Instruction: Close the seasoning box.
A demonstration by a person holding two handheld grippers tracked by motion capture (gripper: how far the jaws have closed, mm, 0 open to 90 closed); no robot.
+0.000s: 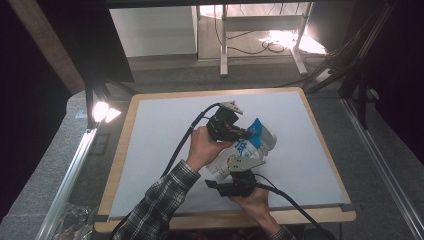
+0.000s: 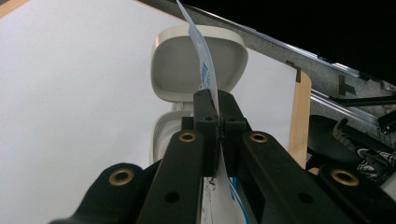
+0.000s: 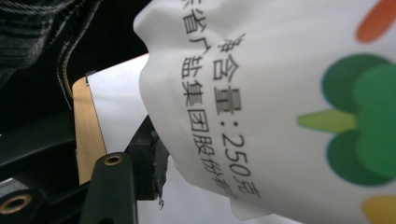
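Black jaws of the left gripper [image 2: 218,105] are pressed together on the thin top edge of a white plastic pouch printed with blue and black characters [image 2: 205,70], which stands up above the white mat on the wooden-edged table [image 1: 165,145]. Behind it sits a cream hinged container with its lid open [image 2: 198,65]. Lower on the pouch, the right gripper [image 1: 231,187] grips the bag's bottom, its jaws part-spread around the bulging plastic.

The bag [image 3: 280,93] looks like smooth, faintly glossy white plastic film with printed colour. The container [image 2: 198,60] is smooth matt cream plastic. The table [image 1: 325,150] has a matt pale sheet with a wooden rim. The sleeve [image 1: 160,200] is checked cloth.
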